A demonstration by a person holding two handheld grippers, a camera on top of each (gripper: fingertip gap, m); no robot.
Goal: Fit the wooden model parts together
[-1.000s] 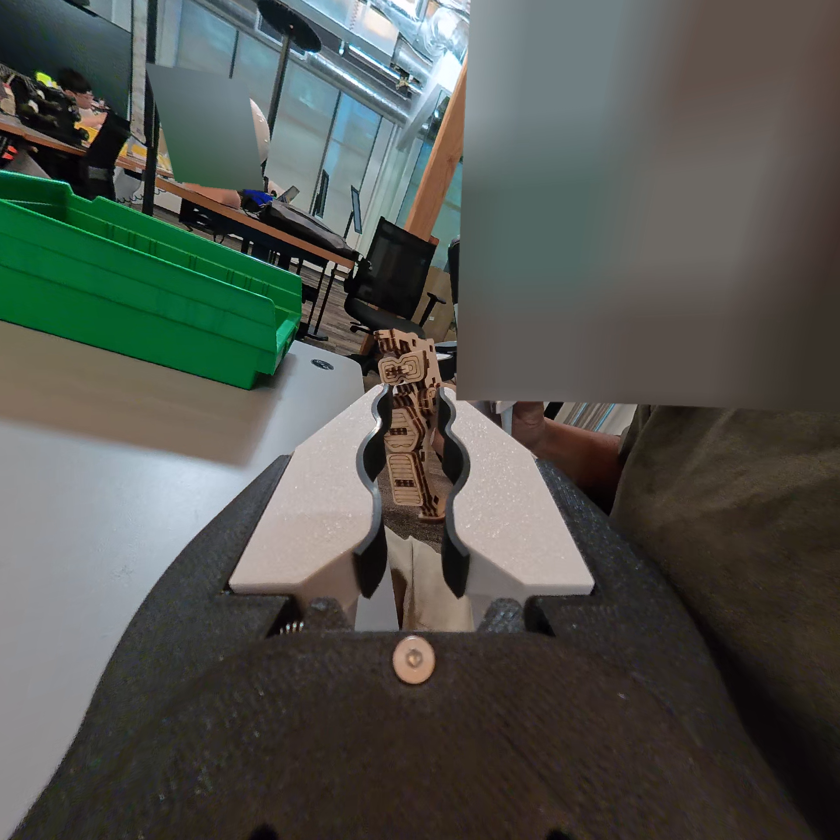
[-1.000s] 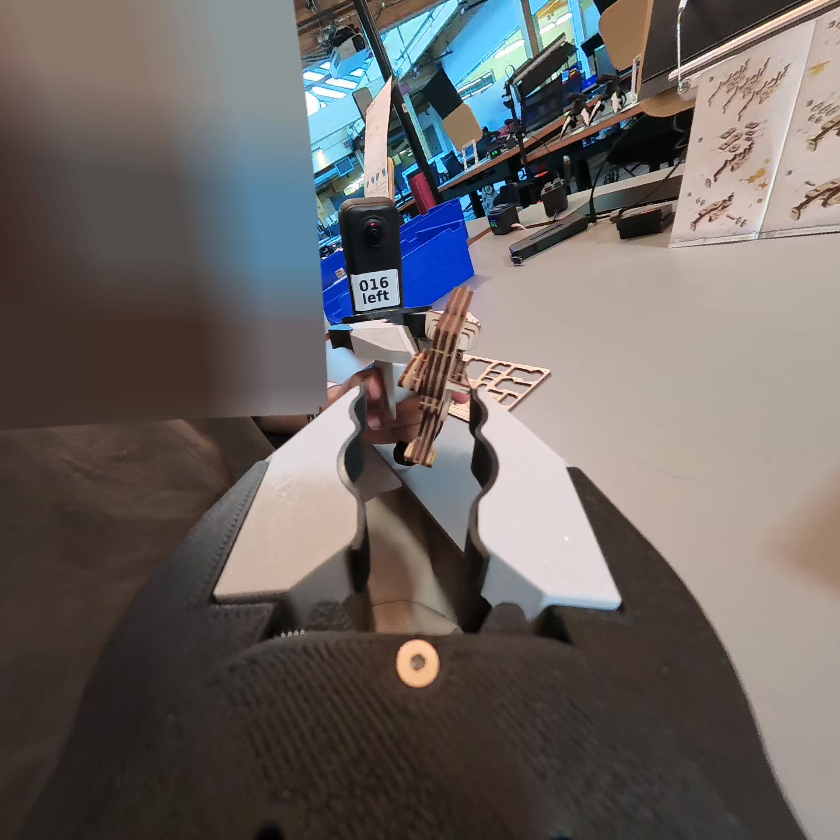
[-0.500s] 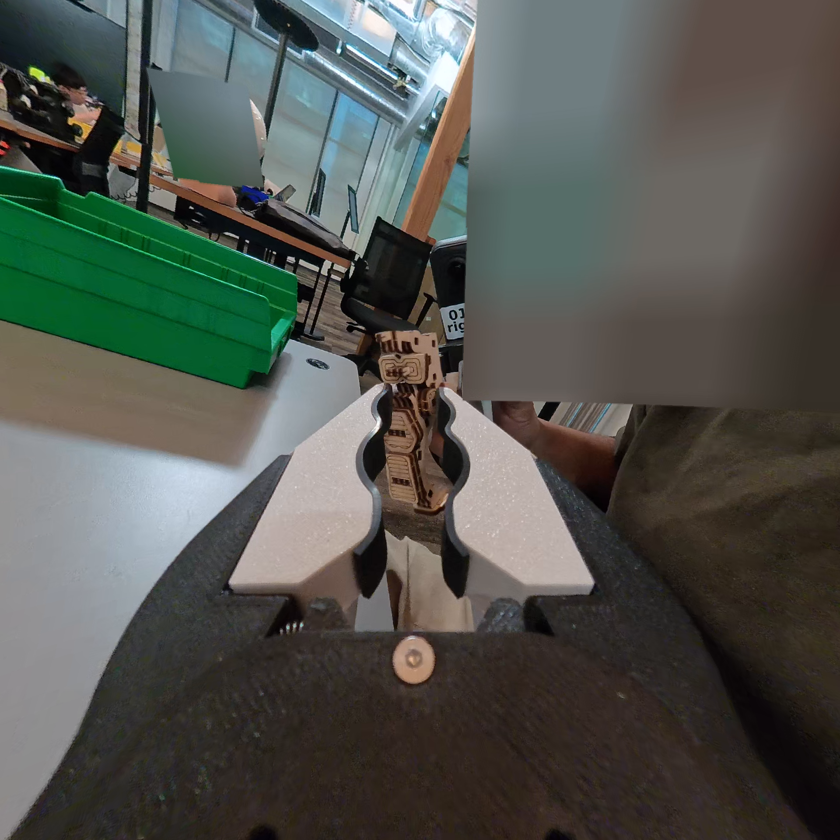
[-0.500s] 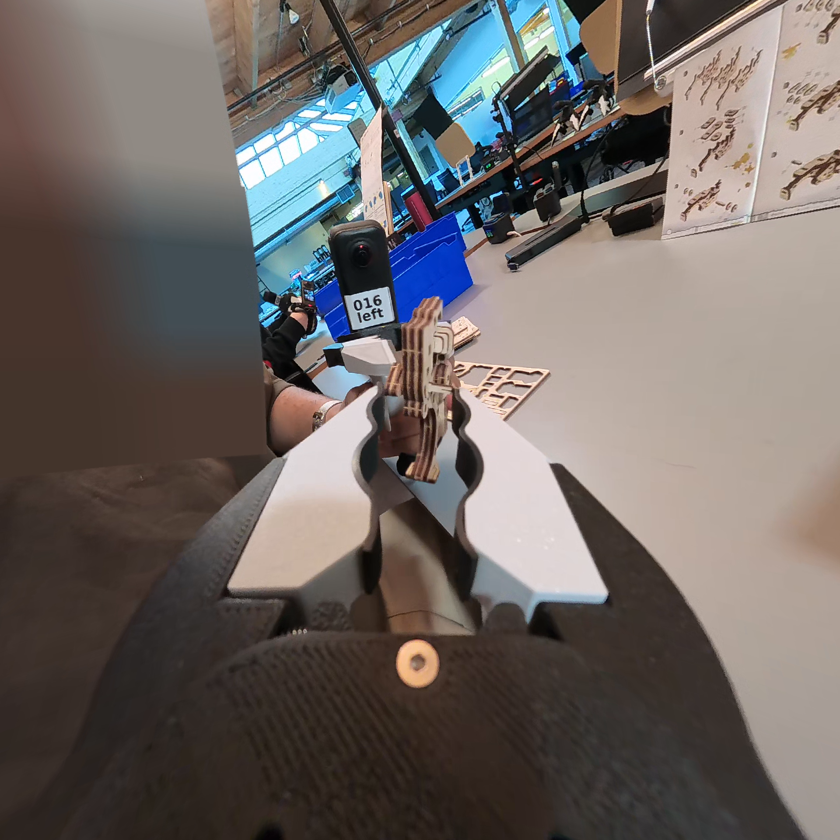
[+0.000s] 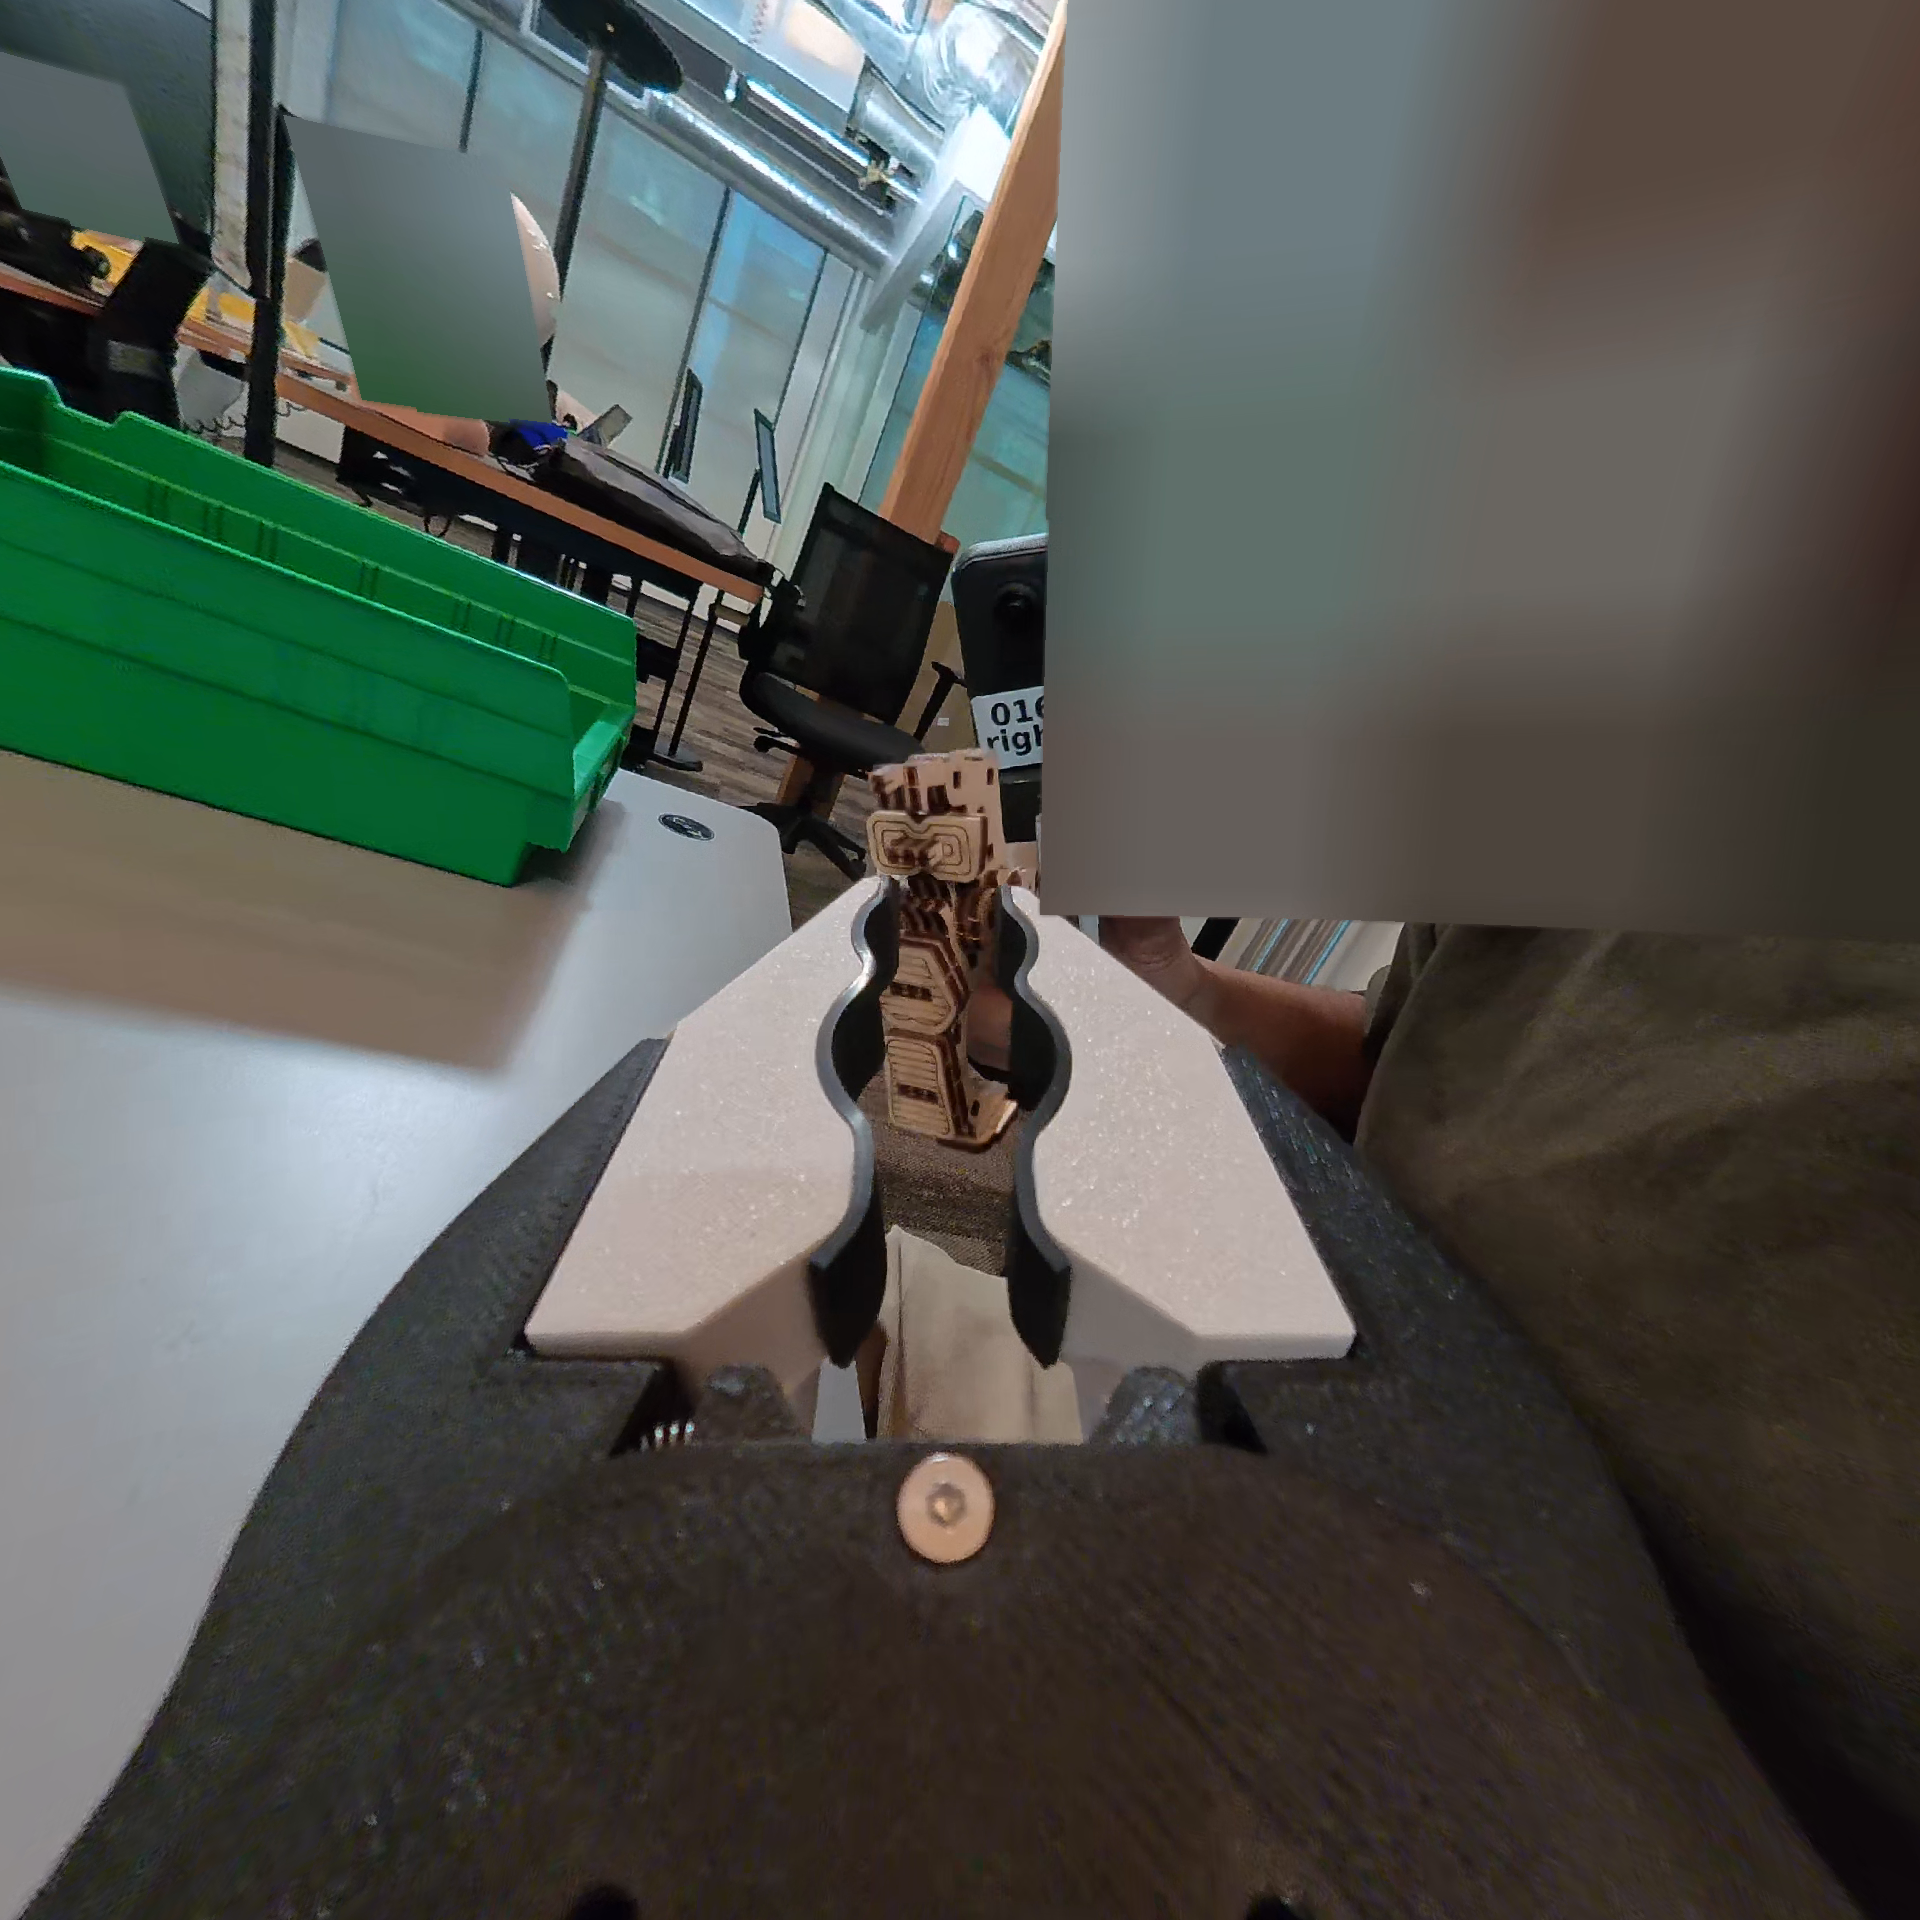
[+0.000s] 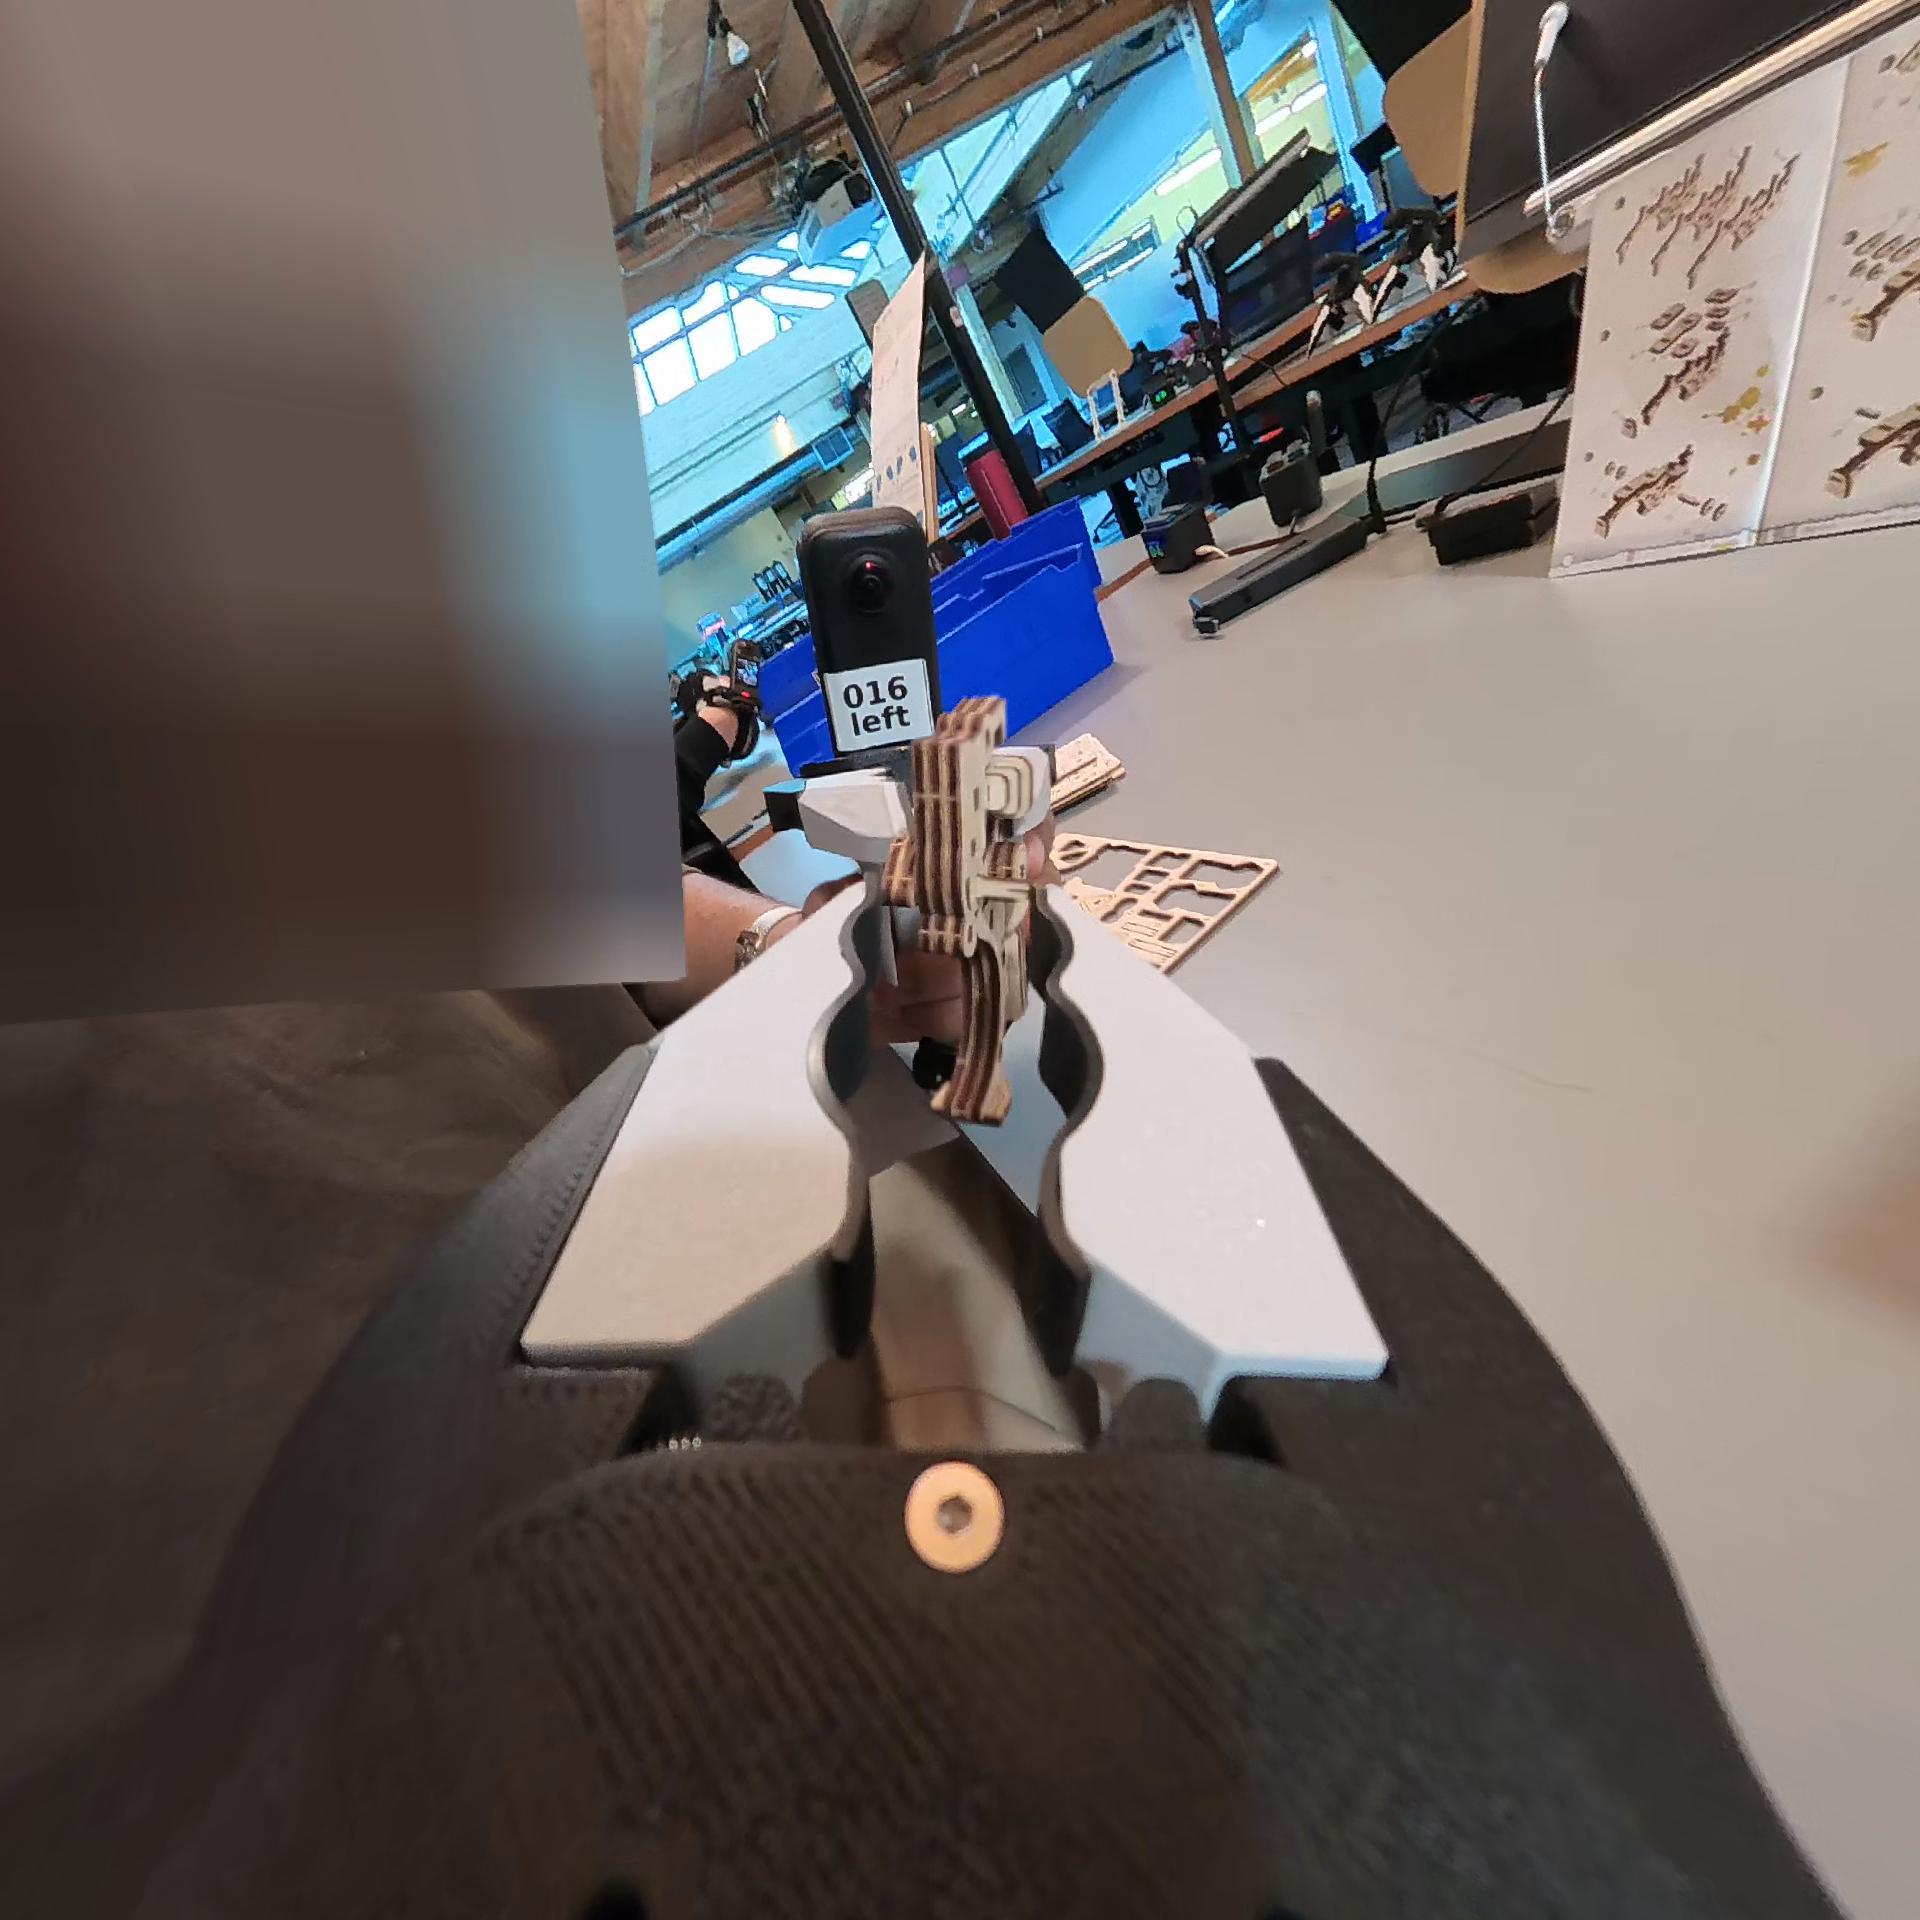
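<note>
The wooden model (image 5: 935,971) is a layered plywood assembly with laser-engraved panels. It stands roughly upright, raised above the grey table (image 5: 260,1091), between the two grippers, which face each other.

Left gripper (image 5: 943,914): the white fingers (image 5: 748,1122) are drawn close together and their tips pinch the upper part of the model. The lower end of the model hangs free in the gap between the wavy inner edges.

Right gripper (image 6: 956,920): the fingers (image 6: 1174,1153) are likewise drawn close and their tips close on the model (image 6: 961,894) from the opposite side. This view shows the striped laminated edge of the model, slightly tilted. The left gripper (image 6: 894,805) is visible just behind it, carrying a black camera (image 6: 868,597) with a white label.

On the table beyond the model lies a flat wooden parts sheet (image 6: 1153,899) with cut-out openings. A blue bin (image 6: 997,623) stands farther back. A green bin (image 5: 291,665) sits on the table in the left wrist view. Printed sheets (image 6: 1745,343) stand at the far right of the right wrist view.
</note>
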